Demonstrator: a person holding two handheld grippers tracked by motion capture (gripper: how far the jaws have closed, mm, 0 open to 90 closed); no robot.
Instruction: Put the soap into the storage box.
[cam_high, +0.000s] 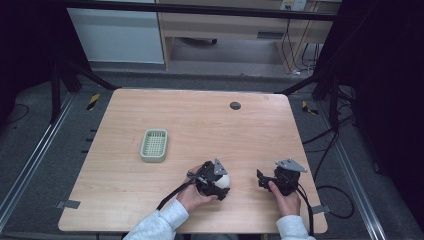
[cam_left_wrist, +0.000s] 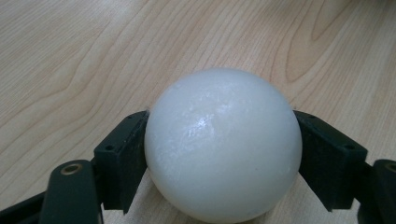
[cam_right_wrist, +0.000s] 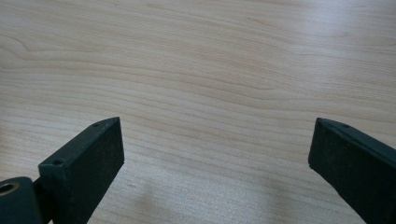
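Note:
A white ball sits between the two black jaws of my left gripper, and both pads press on its sides. In the high view this ball is near the table's front edge, right of centre, with the left gripper around it and a hand behind it. My right gripper stands open over bare wood with nothing between its jaws. From above, the right gripper rests a short way to the right of the ball, apart from it.
A pale green slotted basket lies left of centre on the wooden table. A small dark round disc sits near the far edge. Black cables trail from both grippers toward the front edge.

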